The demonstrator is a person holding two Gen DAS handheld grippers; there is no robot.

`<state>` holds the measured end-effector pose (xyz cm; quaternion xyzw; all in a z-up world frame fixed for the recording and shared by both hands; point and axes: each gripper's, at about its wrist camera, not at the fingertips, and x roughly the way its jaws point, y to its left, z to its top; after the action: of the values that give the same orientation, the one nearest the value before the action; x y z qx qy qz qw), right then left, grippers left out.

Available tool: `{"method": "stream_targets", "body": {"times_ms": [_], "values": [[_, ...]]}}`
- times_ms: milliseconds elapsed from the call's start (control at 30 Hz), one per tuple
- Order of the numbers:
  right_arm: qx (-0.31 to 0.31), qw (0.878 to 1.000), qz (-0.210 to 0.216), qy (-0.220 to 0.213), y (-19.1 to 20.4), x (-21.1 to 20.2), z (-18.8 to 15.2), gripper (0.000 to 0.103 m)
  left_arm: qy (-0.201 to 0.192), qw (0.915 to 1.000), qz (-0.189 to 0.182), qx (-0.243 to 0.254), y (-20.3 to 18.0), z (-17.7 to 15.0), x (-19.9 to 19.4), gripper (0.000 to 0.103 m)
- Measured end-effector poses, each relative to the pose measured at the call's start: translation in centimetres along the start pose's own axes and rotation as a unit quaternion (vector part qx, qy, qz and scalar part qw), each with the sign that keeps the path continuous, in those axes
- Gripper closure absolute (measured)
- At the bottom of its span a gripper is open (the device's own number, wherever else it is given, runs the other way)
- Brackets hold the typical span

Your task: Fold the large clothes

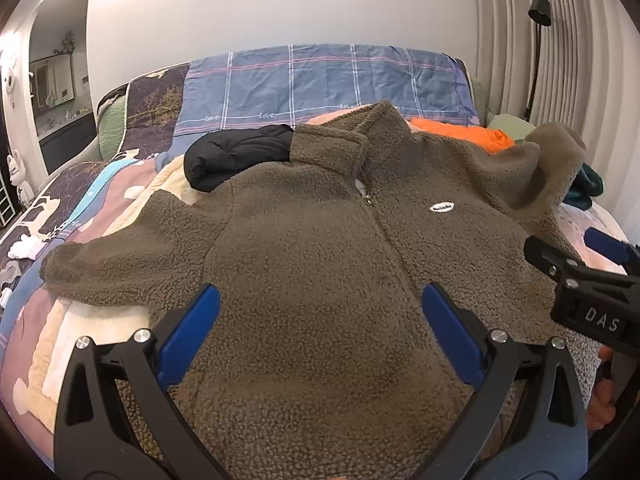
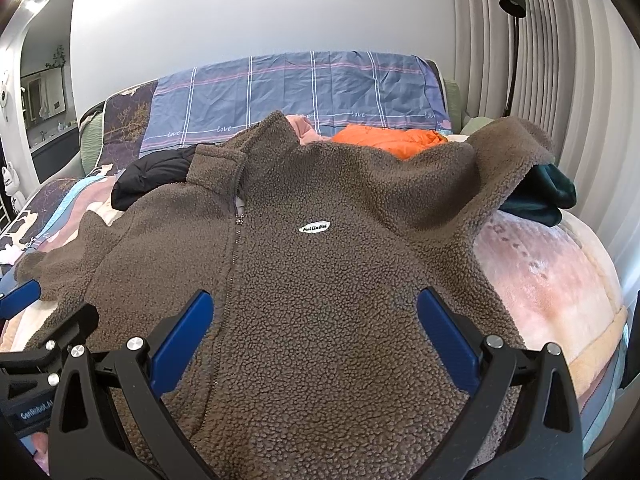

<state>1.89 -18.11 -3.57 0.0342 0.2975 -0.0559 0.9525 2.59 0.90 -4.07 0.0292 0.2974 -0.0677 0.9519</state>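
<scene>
A brown fleece zip jacket (image 1: 312, 248) (image 2: 320, 280) lies front up on the bed, collar toward the headboard, a white oval label (image 1: 441, 207) (image 2: 314, 227) on its chest. Its left sleeve (image 1: 104, 268) stretches flat to the left; the other sleeve (image 2: 508, 160) rides up over other clothes at the right. My left gripper (image 1: 320, 300) hovers open above the jacket's lower front, nothing between its blue pads. My right gripper (image 2: 314, 308) is open too, over the lower right half. Each gripper shows at the edge of the other's view: the right gripper (image 1: 588, 276) and the left gripper (image 2: 36, 320).
A black puffy garment (image 1: 236, 156) lies behind the left shoulder, an orange garment (image 2: 388, 140) and a dark teal one (image 2: 548, 196) behind the right. A blue checked pillow (image 1: 320, 80) leans at the headboard. A floor lamp (image 2: 514, 40) and curtain stand right; the pink blanket (image 2: 552, 280) drops off right.
</scene>
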Motion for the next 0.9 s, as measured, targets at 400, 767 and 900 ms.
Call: {"method": "stream_targets", "body": {"times_ms": [400,767,900], "values": [[-0.007,1.000,0.001,-0.003,0.4,0.2,0.6,0.001,-0.013,0.9999,-0.006,-0.004,0.8,0.2,-0.3,0.002],[-0.023,1.000,-0.008,-0.001,0.5,1.2,1.0,0.001,0.052,0.9873,-0.001,-0.150,12.8,-0.1,3.1,0.027],[-0.022,0.999,-0.025,0.008,-0.2,2.2,1.3,0.001,0.075,0.9603,0.049,-0.264,22.9,-2.0,4.1,0.028]]}}
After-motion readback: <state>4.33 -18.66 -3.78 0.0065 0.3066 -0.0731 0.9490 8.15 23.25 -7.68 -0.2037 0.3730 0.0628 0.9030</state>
